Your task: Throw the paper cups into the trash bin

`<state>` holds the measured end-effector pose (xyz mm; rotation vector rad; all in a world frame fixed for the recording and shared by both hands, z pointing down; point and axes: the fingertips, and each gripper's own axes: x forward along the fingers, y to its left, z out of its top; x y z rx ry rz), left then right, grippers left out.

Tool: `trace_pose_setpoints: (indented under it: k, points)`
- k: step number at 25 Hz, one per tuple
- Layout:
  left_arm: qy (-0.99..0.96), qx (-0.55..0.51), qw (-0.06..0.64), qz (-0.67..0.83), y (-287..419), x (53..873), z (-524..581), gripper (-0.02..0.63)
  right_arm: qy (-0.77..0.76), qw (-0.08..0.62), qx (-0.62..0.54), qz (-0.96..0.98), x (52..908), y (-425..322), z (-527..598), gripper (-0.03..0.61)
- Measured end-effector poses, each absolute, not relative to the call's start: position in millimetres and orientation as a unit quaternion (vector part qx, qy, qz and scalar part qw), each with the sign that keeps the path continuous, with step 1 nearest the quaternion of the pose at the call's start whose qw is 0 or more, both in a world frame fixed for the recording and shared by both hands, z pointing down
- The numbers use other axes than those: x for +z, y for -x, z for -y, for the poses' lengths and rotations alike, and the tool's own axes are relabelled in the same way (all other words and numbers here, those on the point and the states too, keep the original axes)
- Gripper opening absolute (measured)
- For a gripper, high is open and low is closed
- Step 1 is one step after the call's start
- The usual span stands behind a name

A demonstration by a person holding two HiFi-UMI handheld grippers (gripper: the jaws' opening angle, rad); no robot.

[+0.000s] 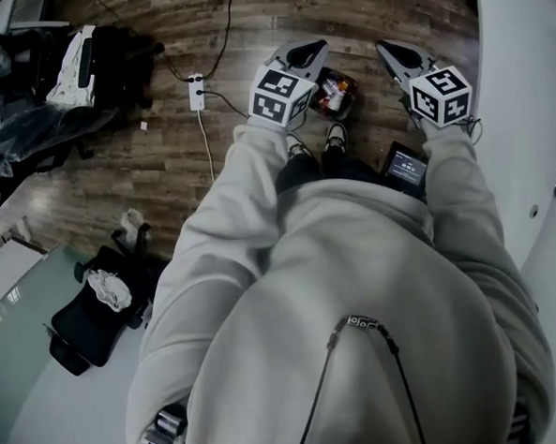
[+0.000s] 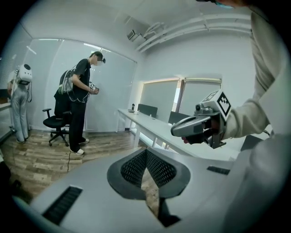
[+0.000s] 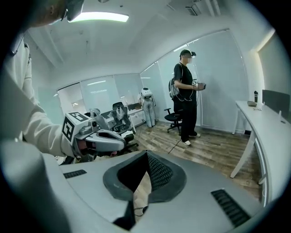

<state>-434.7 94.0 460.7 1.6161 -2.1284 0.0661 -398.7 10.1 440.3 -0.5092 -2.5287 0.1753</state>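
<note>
No paper cup clear in any view: none in a claw, none spotted lying about. Closest candidate: red-and-white clutter inside the round dark trash bin, too small to name for sure. Bin down on the wooden floor, just ahead of the shoes, apart from the curved edge of the white table. From the head view, framed right between the two claws.

Left gripper pinched shut, pads tip to tip, nothing between, only floor through the slit below. Right gripper, same story: clamped closed and empty. Both up in front of the grey hoodie, pointing out into the room rather than down at the bin.

Reads as a gap between cups, or possibly job done; can't call it from here. For a next cup: find it first, then spread the jaws before the reach, not at the last instant. Take the cup across its wall near the rim, gently, to avoid crushing. Carry squarely over the bin's mouth and release low. Mind the power strip and its cable on the floor to the left, and the other person standing across the room.
</note>
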Motion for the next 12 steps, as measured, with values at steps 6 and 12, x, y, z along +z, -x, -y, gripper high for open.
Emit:
trace_pose_setpoints:
  k: [6,12]
  points:
    - [-0.590,0.035,0.172,0.788,465,390,-93,-0.006,0.191,0.221,0.033,0.956,367,435,-17,0.018]
    - [-0.585,0.034,0.084,0.806,496,285,-93,-0.006,0.196,0.135,-0.008,0.971,256,462,-18,0.018]
